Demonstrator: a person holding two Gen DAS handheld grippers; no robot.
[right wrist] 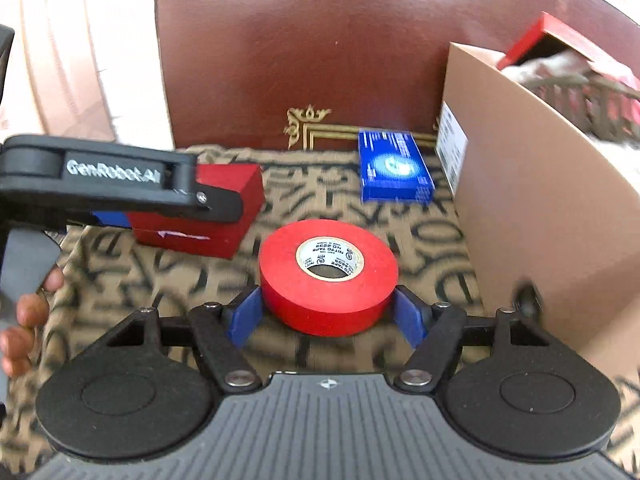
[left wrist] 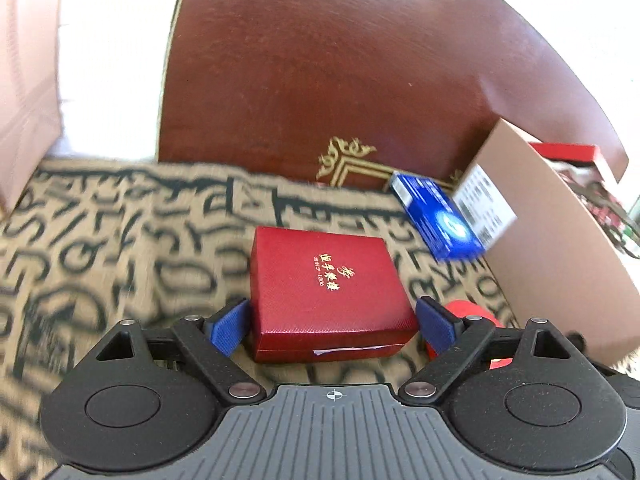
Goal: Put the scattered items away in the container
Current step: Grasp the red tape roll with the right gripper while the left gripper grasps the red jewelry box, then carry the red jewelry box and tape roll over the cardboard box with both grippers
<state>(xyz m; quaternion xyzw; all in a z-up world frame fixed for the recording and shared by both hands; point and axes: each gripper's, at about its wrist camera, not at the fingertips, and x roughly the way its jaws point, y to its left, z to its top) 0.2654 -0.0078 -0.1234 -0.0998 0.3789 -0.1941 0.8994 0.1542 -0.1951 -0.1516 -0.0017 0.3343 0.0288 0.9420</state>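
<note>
my left gripper (left wrist: 332, 324) jaws wide, pads clamped on red gift box (left wrist: 328, 288). my right gripper (right wrist: 326, 316) jaws pressed on red tape roll (right wrist: 328, 276), cardboard box (right wrist: 540, 200) right.

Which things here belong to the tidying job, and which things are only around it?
Belong to the job:
- red gift box, between the left gripper pads
- red tape roll, between the right gripper pads
- blue box, lying on the cloth
- cardboard container, already holding some items

Only around:
- patterned cloth
- dark red wooden table
</note>
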